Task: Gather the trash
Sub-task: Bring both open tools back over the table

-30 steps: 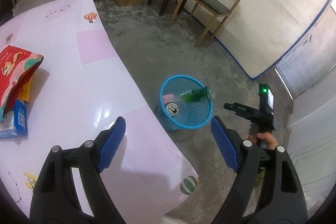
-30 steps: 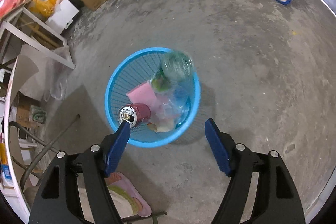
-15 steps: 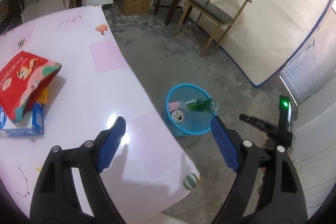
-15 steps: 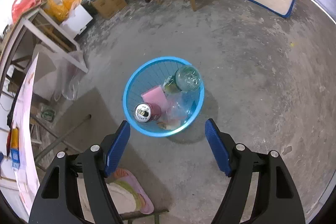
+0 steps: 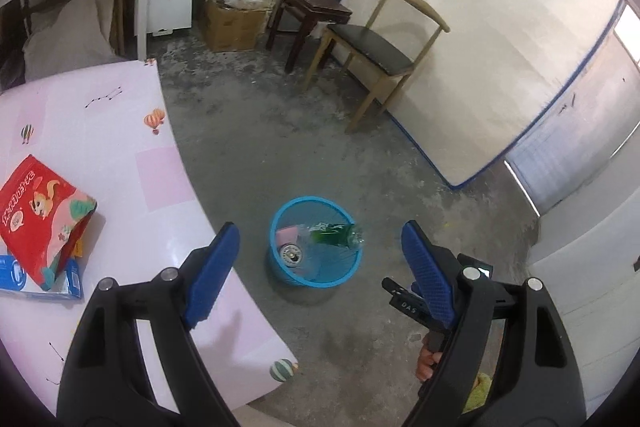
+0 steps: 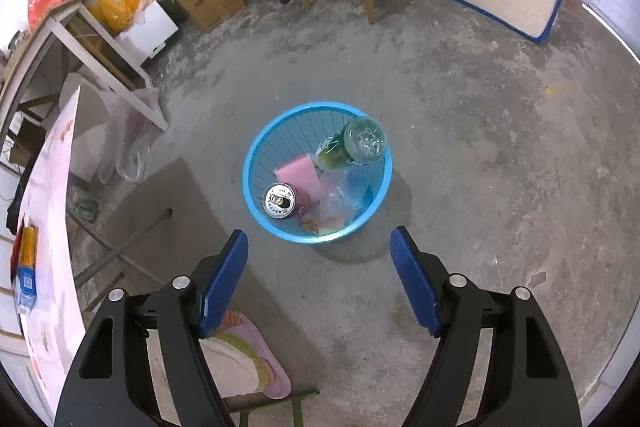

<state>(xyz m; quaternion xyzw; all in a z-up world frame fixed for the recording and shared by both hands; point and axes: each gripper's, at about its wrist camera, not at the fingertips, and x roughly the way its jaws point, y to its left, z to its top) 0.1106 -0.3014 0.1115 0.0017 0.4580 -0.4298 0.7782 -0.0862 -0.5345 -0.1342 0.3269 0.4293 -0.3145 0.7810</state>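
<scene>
A blue mesh trash basket [image 6: 256,147] stands on the concrete floor; it also shows in the left wrist view [image 5: 280,219]. Inside lie a green plastic bottle [image 6: 354,145], a red can [image 6: 285,201], a pink sheet [image 6: 298,173] and a clear wrapper [image 6: 340,195]. My right gripper [image 6: 320,281] is open and empty, high above the floor just short of the basket. My left gripper [image 5: 320,275] is open and empty, over the edge of the pink table [image 5: 120,147]. A red snack bag [image 5: 38,215] and a blue box [image 5: 24,277] lie on the table at the left.
A wooden chair [image 5: 376,47], a dark stool [image 5: 308,11] and a cardboard box [image 5: 232,23] stand at the back. A white mattress [image 5: 480,47] leans on the wall. A white side table [image 6: 100,39] stands left. A pink seat cushion [image 6: 248,363] lies below the right gripper.
Both grippers have risen and pulled back from the basket, which looks smaller now. The green bottle has settled in the basket.
</scene>
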